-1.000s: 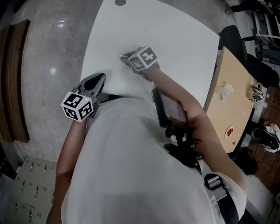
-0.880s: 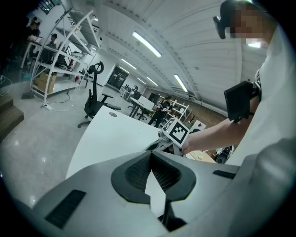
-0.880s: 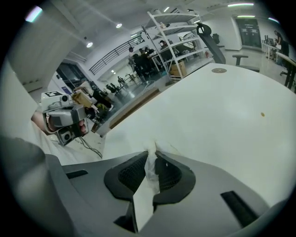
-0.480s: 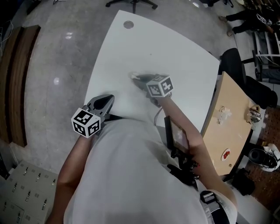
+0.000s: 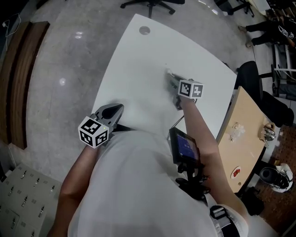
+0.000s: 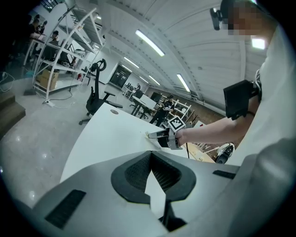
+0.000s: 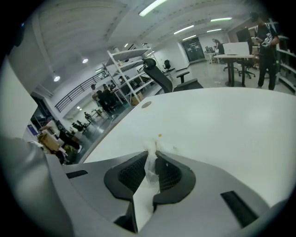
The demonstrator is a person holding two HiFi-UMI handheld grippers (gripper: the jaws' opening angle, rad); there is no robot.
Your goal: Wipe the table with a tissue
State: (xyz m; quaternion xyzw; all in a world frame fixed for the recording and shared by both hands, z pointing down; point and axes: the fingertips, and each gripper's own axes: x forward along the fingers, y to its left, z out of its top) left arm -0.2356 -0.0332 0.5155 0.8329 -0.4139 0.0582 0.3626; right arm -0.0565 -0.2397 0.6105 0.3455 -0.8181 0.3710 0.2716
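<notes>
- Tissue (image 7: 150,163): a crumpled white wad, pinched between the jaws of the right gripper (image 7: 151,170), with a tuft standing out past the tips. The head view shows the wad (image 5: 169,75) pressed against the white table (image 5: 134,74), toward its far right part.
- Right gripper: jaws closed on the tissue, with only the paper between the ribbed pads. It is tilted down so that its tip meets the tabletop.
- Markings: the marker cube (image 5: 190,89) on the right gripper carries black-and-white square patterns. The left gripper's cube (image 5: 94,131) carries the same kind. No lettering can be read on either.
- Right arm: stretched forward across the table, forearm bare, wrist behind the cube.
- Left gripper (image 5: 112,112): held close to the body at the table's near edge, well apart from the tissue. Its own view shows its jaws (image 6: 151,172) drawn together at the tips with nothing between them.
- Left arm: bent, elbow out to the side.
- Table: a round hole (image 5: 144,30) sits near its far corner.
- Person: a white shirt, with a small screen device (image 5: 184,147) mounted at the chest.
- Surroundings: a wooden desk (image 5: 247,134) stands just to the right of the table, and an office chair (image 5: 152,4) stands beyond the far edge.
</notes>
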